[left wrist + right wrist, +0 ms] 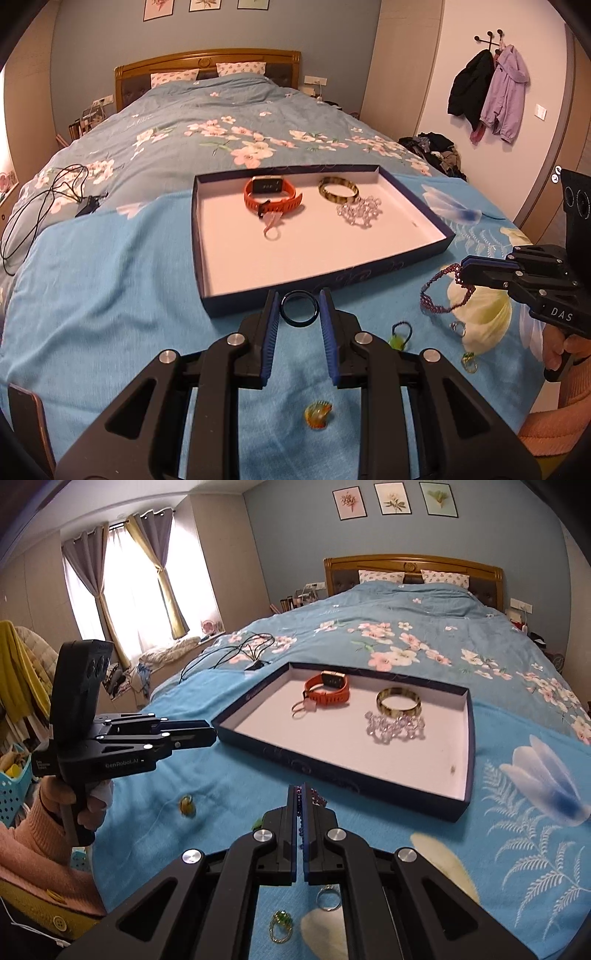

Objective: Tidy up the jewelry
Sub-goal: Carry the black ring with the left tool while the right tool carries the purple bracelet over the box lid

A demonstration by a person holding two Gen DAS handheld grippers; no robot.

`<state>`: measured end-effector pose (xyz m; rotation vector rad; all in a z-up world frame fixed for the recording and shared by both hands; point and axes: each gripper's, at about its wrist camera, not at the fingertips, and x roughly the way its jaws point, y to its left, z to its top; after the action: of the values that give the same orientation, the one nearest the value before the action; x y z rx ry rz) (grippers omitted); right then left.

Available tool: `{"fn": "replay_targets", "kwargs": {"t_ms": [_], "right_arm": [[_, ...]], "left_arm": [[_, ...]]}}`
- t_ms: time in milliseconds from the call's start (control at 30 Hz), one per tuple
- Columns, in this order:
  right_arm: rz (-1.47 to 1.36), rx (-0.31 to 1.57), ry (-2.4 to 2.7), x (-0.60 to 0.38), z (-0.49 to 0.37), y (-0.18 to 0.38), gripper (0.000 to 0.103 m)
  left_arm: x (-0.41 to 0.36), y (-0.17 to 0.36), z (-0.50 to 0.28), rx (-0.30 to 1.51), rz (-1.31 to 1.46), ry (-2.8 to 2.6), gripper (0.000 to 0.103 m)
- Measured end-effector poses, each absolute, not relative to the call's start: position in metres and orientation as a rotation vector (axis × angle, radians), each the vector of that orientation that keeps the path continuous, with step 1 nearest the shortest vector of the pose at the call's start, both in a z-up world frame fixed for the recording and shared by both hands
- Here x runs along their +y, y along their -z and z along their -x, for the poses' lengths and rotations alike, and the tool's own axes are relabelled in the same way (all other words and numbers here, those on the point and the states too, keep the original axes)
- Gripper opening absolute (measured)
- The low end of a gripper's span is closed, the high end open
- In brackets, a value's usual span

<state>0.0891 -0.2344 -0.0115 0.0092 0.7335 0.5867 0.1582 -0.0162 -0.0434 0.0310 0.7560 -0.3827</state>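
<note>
From the left wrist camera, the left gripper (298,308) holds a dark blue ring (299,308) between its blue-padded fingers, just short of the near wall of a shallow navy tray (413,254) with a white floor. The pads touch the ring on both sides, so the gripper is clamped on it. Inside the tray lie an orange smartwatch (271,197), a pale pink keyring tag (271,225) touching its strap, a gold-and-brown bangle (338,189) and a clear crystal bracelet (359,212) just beside the bangle. On the blue bedspread (110,295) below the gripper sits an amber glass charm (318,415); to the right are a green-and-black ring (399,336), a silver ring (458,326) and a small gold-green ring (469,362). The right gripper (461,271) enters from the right edge, pinching a purple beaded necklace (439,293) that droops onto the cloth.

From the right wrist camera, the right gripper (302,801) has its fingers pressed nearly together on the purple beaded necklace (317,797) — beads show at the tip and along the slit between the pads. It sits near the tray's (471,746) front wall. The watch (330,688), bangle (399,701) and crystal bracelet (395,725) lie inside. Under the gripper, the silver ring (328,897) and gold-green ring (280,926) rest on the bedspread. The left gripper (207,733) reaches toward the tray's left corner — the ring it holds is hidden from here.
</note>
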Motion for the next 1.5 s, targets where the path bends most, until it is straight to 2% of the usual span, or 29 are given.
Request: {"fn": "replay_targets", "kwargs": {"t_ms": [633,1500], "right_arm": [[-0.034,0.632,-0.544,-0.249,-0.13,-0.021,0.001],[-0.06,0.687,-0.496,-0.253,-0.175,-0.002,0.001]], "left_arm": [[-0.037,0.021,-0.186,0.702,-0.059,0.379,0.022],[-0.05,0.031,-0.224,0.722,-0.067,0.346,0.022]]}}
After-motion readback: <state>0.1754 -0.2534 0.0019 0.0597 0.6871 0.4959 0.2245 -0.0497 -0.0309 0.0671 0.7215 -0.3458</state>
